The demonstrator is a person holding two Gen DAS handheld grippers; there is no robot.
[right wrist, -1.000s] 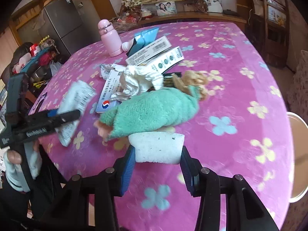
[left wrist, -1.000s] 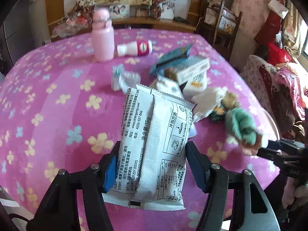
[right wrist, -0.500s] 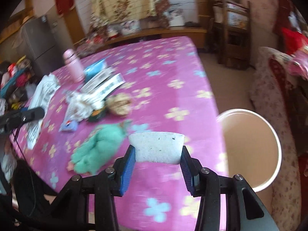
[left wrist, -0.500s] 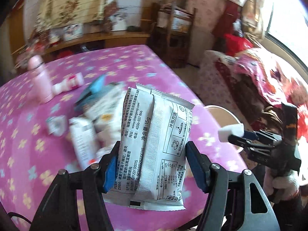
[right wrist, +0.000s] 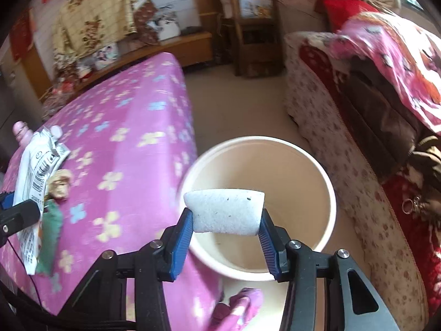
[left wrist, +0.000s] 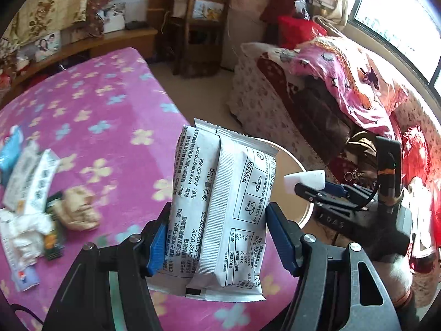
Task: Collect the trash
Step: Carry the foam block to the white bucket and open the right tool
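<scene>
Foam chunk sitting clamped between right gripper pads, now hanging over bucket, jaws easing wider; sachet pinched in left gripper, table litter sliding away leftward.

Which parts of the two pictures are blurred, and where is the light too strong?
Left wrist view: the window is blown out white, the clutter on the tablecloth is smeared, and the held packet stays sharp. Right wrist view: the bucket rim and tablecloth look blurred, the foam piece sharp; straight edges bend near the borders.
</scene>
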